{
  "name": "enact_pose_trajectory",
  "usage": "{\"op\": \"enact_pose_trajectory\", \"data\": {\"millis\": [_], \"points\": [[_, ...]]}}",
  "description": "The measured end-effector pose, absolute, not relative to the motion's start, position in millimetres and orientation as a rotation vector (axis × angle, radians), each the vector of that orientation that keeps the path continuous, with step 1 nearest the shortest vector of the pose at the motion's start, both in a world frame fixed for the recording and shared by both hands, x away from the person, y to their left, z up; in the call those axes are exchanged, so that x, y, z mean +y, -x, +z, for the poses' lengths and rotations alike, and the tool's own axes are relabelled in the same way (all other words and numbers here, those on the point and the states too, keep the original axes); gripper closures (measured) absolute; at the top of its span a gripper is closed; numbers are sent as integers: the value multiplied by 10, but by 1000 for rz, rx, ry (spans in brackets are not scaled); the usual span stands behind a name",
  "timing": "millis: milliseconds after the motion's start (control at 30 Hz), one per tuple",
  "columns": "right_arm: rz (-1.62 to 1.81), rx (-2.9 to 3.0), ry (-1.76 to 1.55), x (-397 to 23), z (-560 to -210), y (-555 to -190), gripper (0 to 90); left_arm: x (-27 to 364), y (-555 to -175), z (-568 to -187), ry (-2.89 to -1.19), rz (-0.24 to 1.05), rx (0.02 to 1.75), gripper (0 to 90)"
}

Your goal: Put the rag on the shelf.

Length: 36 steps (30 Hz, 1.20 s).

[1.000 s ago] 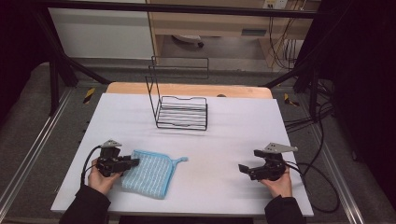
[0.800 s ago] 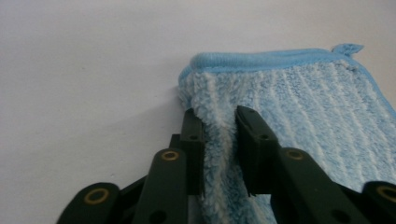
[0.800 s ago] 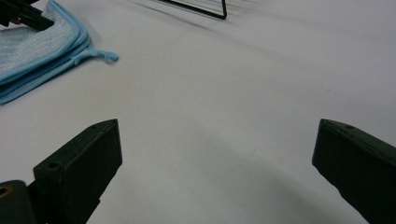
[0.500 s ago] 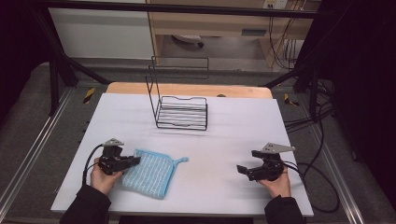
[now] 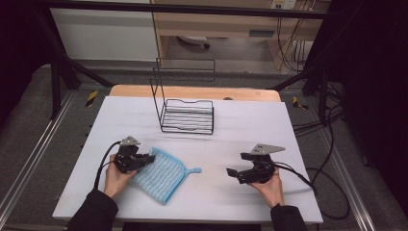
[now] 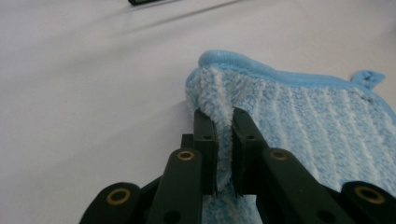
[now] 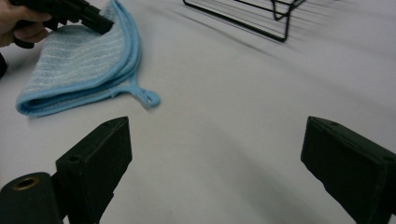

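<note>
A light blue striped cloth [image 5: 166,178] with a hanging loop [image 5: 195,170] lies at the front left of the white table [image 5: 250,125]. My left gripper [image 5: 150,158] is shut on its near left corner; in the left gripper view the pads [image 6: 205,135] pinch a raised fold of the cloth [image 6: 303,116], on which the jaws closed within the last second. My right gripper [image 5: 237,164] is held low at the front right, open, pointing left toward the cloth [image 7: 79,60]. Its jaws have just been closing a little, with nothing between them [image 7: 215,154]. The left gripper [image 7: 100,23] sits on the cloth's far edge there.
A black wire rack [image 5: 187,115] with a tall back frame stands at the middle rear of the table, also seen as the rack [image 7: 261,18] in the right gripper view. Behind the white top runs a wooden strip [image 5: 192,91]. Cables trail off the table's right side.
My left gripper has shut on the cloth's corner and shifted right with it. My right gripper has moved left across the table toward the cloth.
</note>
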State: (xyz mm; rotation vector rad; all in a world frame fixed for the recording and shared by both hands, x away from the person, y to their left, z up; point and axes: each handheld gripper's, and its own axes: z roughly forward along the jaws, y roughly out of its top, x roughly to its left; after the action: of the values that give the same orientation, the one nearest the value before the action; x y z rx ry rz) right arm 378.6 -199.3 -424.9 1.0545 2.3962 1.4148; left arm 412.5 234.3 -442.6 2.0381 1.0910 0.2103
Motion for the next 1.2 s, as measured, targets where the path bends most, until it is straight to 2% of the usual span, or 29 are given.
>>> {"op": "enact_pose_trajectory", "data": {"millis": [133,267,333,467,767,900,1067,1200], "points": [[1421,2433,-1032,-1701,-4227,-3855,154,2303,-4153,-4415,-2032,230,1095,779],[1425,2462,-1024,-1384,-4213,-3921,195,2358,-4110,-4342,-1997,241,1111,575],[1417,2472,-1010,-1218,-4201,-3951,219,2443,-3999,-4222,-1975,287,1139,505],[1391,2525,-965,-922,-4215,-4004,264,2592,-3807,-4154,-1986,330,1160,438],[1357,2587,-984,-549,-4344,-4117,380,2755,-3488,-4209,-2078,319,1149,459],[1310,2643,-981,-434,-4461,-4131,467,2767,-3433,-4263,-2129,321,1145,548],[1313,2685,-983,-404,-4542,-4116,569,2752,-3477,-4348,-2144,256,1167,661],[1317,2701,-996,-396,-4549,-4107,606,2750,-3500,-4381,-2140,212,1172,710]]}}
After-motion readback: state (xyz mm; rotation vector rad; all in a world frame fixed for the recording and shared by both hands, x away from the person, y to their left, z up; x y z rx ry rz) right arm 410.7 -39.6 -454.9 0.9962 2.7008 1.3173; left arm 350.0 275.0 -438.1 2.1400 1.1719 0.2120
